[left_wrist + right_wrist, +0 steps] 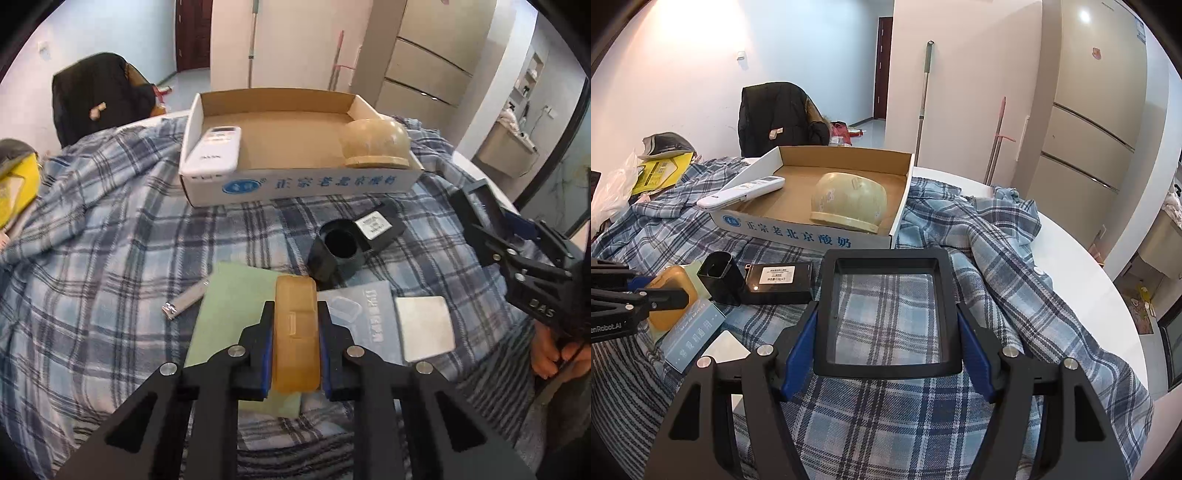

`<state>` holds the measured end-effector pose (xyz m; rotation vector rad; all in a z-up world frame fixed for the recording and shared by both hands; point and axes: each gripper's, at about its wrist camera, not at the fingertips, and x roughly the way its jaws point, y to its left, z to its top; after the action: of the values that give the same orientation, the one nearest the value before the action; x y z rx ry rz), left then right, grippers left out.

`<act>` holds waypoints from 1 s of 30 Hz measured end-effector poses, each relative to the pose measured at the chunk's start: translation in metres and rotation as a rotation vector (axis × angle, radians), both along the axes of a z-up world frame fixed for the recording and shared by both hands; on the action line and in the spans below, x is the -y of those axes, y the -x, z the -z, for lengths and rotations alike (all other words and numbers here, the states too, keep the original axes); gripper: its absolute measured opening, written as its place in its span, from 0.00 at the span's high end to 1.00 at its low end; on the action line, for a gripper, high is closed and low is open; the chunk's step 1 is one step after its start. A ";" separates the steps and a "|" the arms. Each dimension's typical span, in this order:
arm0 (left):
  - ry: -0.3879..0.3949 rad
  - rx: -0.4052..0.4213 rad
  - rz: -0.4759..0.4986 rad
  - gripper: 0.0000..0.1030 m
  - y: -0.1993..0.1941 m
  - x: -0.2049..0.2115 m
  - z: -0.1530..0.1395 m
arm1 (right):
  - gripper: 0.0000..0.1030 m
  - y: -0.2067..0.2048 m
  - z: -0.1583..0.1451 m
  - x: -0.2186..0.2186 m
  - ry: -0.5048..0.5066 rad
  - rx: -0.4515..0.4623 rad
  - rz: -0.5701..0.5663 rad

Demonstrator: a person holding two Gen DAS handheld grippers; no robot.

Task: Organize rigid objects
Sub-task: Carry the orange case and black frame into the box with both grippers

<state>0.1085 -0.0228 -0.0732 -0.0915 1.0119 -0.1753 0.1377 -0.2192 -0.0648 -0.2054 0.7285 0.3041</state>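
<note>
My left gripper [295,314] is shut on an amber translucent case [295,332], held above a green card [232,306] on the plaid cloth. My right gripper [886,325] is shut on a black square frame [886,314] and holds it above the cloth, in front of the cardboard box [812,236]. The box [295,184] holds a white remote [214,151] at its left and an upturned beige bowl [376,144] at its right. The left gripper and the amber case [670,295] show at the left of the right wrist view.
A black holder [336,251] and a black labelled box [376,229] lie on the cloth before the cardboard box. A nail clipper [184,302], a pale blue packet [362,317] and a white card [424,328] lie nearby. A yellow bag [657,173] sits far left.
</note>
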 end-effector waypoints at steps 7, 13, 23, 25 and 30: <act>-0.041 0.104 0.013 0.80 0.027 -0.001 -0.035 | 0.33 0.001 -0.002 0.002 0.004 0.013 0.026; -0.077 0.159 -0.028 0.80 0.040 -0.018 -0.068 | 0.33 0.013 -0.021 0.003 -0.036 0.020 0.021; -0.053 0.062 -0.035 0.80 -0.028 -0.027 -0.037 | 0.33 -0.023 -0.034 -0.027 -0.118 -0.162 -0.013; -0.062 0.057 -0.041 0.80 -0.045 -0.027 -0.031 | 0.33 -0.040 -0.031 -0.032 -0.122 -0.179 0.009; -0.049 0.063 -0.043 0.80 -0.070 -0.029 -0.022 | 0.33 -0.072 -0.023 -0.048 -0.094 -0.211 0.036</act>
<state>0.1787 0.0060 -0.0510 -0.0627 0.9505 -0.1138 0.2100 -0.1711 -0.0416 -0.0710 0.9236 0.3283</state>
